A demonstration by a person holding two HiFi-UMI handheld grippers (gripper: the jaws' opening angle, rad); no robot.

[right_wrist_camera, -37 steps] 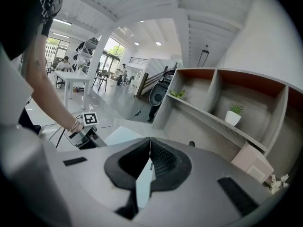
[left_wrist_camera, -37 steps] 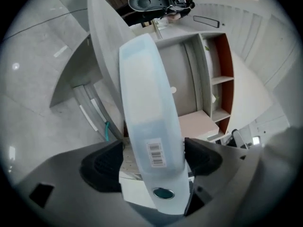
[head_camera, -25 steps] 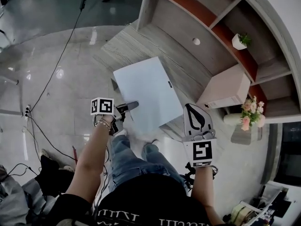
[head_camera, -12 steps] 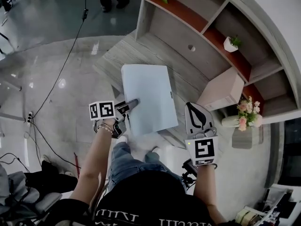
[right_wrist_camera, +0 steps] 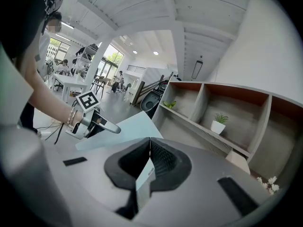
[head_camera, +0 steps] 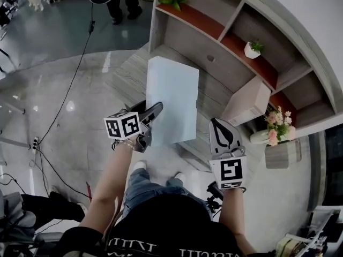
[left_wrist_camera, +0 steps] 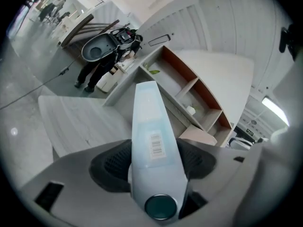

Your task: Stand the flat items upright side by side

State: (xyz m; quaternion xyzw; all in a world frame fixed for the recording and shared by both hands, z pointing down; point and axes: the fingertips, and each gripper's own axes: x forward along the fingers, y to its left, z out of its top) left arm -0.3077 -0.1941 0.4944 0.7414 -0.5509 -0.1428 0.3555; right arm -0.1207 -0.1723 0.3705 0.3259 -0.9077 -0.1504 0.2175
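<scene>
You have two grippers: left gripper (head_camera: 154,111), right gripper (head_camera: 218,126). One pale blue flat box (head_camera: 171,98). One shelf unit (head_camera: 214,30). One beige box (head_camera: 249,103). One potted plant (head_camera: 252,49), one leafy sprig (head_camera: 174,1). One flower bunch (head_camera: 276,128).

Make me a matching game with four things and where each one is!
1 blue box
2 potted plant
3 pink flowers
4 white card

A on a shelf
B in the left gripper
C right of the beige box in the head view
D in the right gripper

Pairs: 1-B, 2-A, 3-C, 4-D
</scene>
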